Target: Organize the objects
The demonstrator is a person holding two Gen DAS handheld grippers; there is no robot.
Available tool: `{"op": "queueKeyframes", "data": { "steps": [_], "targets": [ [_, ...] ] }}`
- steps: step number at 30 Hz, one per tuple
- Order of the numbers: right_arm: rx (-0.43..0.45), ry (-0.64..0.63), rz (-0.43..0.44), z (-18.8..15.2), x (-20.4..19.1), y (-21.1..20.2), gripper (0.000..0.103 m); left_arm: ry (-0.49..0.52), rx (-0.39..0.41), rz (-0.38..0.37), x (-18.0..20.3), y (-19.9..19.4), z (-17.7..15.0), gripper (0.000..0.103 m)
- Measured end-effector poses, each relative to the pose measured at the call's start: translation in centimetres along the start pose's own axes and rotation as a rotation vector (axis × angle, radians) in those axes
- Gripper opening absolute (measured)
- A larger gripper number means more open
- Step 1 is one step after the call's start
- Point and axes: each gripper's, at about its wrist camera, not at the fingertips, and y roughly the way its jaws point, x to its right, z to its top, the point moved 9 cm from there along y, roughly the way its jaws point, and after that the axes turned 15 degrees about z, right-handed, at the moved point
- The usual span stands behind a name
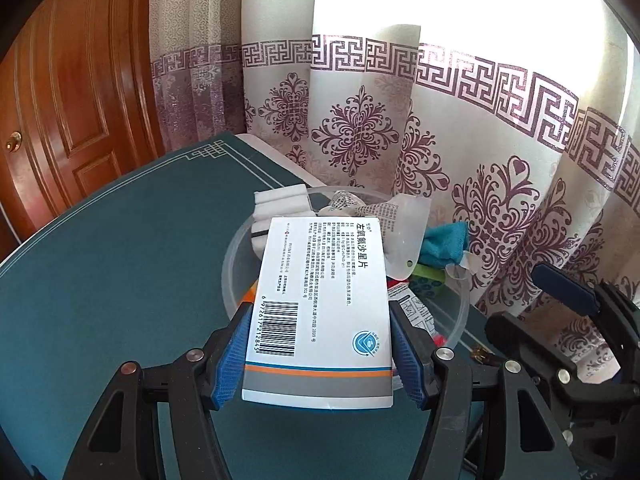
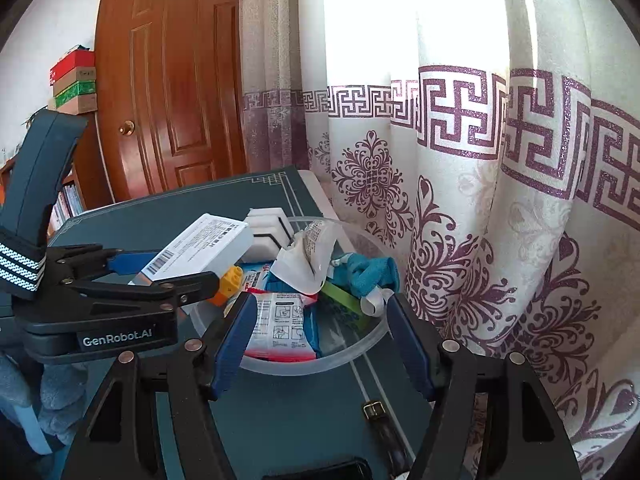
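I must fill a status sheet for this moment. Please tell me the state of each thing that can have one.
Left gripper: shut on the medicine box.
Medicine box: closed, held above the bowl.
Right gripper: open, holding nothing.
Clear bowl: upright on the table, full of items.
White sachet: torn open, in the bowl.
Door: closed.
Curtain: drawn.

The left gripper (image 1: 320,356) tilts downward, its blue pads (image 1: 234,356) pressed against both sides of a medicine box (image 1: 320,304) held flat between them. The right gripper (image 2: 320,344) sits just to its right, jaws parted around nothing, angled down less steeply.
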Motion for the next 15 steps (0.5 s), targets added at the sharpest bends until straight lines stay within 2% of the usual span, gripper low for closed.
{"op": "queueKeyframes", "data": {
  "steps": [3, 9, 15],
  "targets": [
    [-0.006, 0.009, 0.003, -0.7, 0.1, -0.2, 0.069, -0.002, -0.03, -0.019, 0.9, 1.3, 0.0, 0.067],
    [-0.019, 0.032, 0.02, -1.2, 0.5, 0.3, 0.069, -0.01, -0.059, -0.003, 1.1, 3.6, 0.1, 0.067],
    [-0.022, 0.032, 0.028, -1.3, 0.4, 0.3, 0.069, -0.011, -0.035, 0.001, 1.5, 3.7, 0.5, 0.068]
  ]
}}
